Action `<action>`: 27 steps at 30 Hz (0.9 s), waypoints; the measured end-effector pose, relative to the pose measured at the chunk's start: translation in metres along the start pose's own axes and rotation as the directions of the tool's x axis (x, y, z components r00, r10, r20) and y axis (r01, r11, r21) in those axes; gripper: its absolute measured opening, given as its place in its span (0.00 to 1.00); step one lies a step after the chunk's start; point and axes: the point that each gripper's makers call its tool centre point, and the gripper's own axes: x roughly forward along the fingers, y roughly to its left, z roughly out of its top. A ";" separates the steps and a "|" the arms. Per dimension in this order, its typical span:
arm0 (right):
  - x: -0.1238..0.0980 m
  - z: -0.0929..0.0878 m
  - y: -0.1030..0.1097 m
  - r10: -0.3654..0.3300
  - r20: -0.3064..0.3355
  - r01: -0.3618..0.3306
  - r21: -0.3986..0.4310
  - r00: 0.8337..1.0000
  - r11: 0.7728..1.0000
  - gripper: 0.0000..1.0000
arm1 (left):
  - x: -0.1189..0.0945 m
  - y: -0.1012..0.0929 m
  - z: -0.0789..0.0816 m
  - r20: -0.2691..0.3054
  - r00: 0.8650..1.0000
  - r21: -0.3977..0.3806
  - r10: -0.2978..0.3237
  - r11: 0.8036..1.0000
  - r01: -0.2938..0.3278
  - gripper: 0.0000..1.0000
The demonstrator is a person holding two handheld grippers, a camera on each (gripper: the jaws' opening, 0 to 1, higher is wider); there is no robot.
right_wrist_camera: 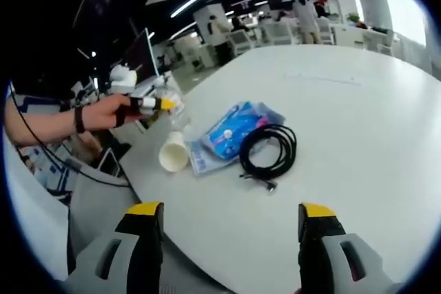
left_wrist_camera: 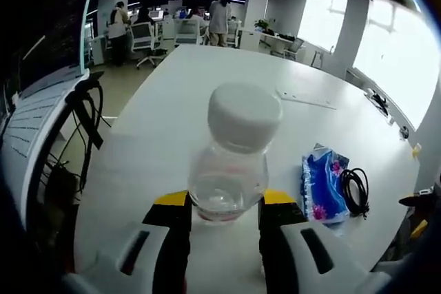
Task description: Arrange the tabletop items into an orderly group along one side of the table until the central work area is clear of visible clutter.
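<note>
In the left gripper view, the left gripper [left_wrist_camera: 225,215] has its two yellow-tipped fingers [left_wrist_camera: 172,219] pinching a small clear bottle [left_wrist_camera: 231,160] with a wide white cap, one finger on each side of the bottle's lower body, the bottle standing upright between them above the white desk [left_wrist_camera: 172,108]. Taking the bottle as the landmark, a blue patterned tissue pack [left_wrist_camera: 322,184] lies on the desk just to its right in this view, and a coiled black cable [left_wrist_camera: 355,191] lies touching or just beside the far edge of that pack, nearer the desk's edge. Beyond the bottle the desk surface stretches away toward office chairs and standing people in the background. In the right gripper view, the right gripper [right_wrist_camera: 232,228] hovers over the near part of the desk [right_wrist_camera: 358,122] with its fingers [right_wrist_camera: 146,228] spread wide apart and nothing between them. From here the left gripper [right_wrist_camera: 155,104] shows at the left, held in a person's hand [right_wrist_camera: 103,111], with the bottle [right_wrist_camera: 178,116] in its fingers, at the desk's edge. Just beside the bottle, a white paper cup [right_wrist_camera: 173,151] lies on its side on the desk; the tissue pack [right_wrist_camera: 231,132] is next to the cup, and the black cable [right_wrist_camera: 269,151] partly overlaps the pack's far side.
</note>
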 end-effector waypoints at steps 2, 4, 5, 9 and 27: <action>-0.001 -0.001 -0.001 -0.001 -0.002 0.001 0.001 1.000 1.000 0.81 | 0.004 0.001 0.003 0.001 1.000 -0.003 -0.001 1.000 0.001 0.37; -0.002 -0.002 -0.001 -0.004 -0.005 0.004 0.004 1.000 1.000 0.81 | 0.009 0.003 0.005 0.001 1.000 -0.009 -0.003 1.000 0.003 0.37; -0.002 -0.002 -0.002 -0.004 -0.005 0.004 0.005 1.000 1.000 0.81 | 0.010 0.003 0.007 0.002 1.000 -0.011 -0.005 1.000 0.005 0.37; -0.003 -0.002 -0.003 -0.008 -0.006 0.008 0.007 1.000 1.000 0.81 | 0.017 0.005 0.013 0.005 1.000 -0.007 -0.003 1.000 0.003 0.36; -0.007 -0.007 -0.008 -0.023 -0.016 0.023 0.018 1.000 1.000 0.80 | 0.037 -0.004 0.033 0.012 1.000 0.000 -0.028 1.000 0.028 0.37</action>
